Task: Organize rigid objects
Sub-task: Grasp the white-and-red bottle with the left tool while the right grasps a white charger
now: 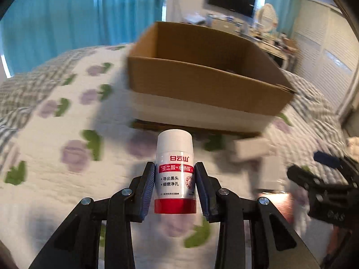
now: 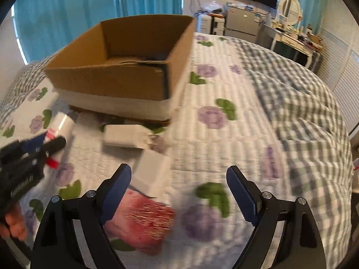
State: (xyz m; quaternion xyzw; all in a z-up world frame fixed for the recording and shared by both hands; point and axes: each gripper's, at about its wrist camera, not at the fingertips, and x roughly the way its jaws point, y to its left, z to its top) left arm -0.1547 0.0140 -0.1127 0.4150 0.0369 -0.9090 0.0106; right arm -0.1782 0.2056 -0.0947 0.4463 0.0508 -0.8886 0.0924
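From the left wrist cam, the left gripper (image 1: 175,180) is clamped on a white bottle (image 1: 175,172) with a red base, pads squeezing it about mid-label, cap end pointing ahead toward the cardboard box (image 1: 202,85) sitting on the quilted bedspread (image 1: 56,134). Bottle looks like hard plastic, probably light and stiff, but that glossy label could be slick, so gripping the straight middle part like this seems the safest bet, not the cap. The box is open on top and just ahead, so my guess is a short carry and drop. Over on the right wrist cam, the right gripper (image 2: 178,191) is spread wide with nothing between its 2 fingers, hovering above the bedspread (image 2: 246,112). Just below and left of it there's a pink-red packet (image 2: 143,226), a white box (image 2: 152,174) and another white box (image 2: 125,136) nearer the cardboard box (image 2: 125,76). The bottle (image 2: 61,125) shows at far left, in the left gripper (image 2: 48,144).
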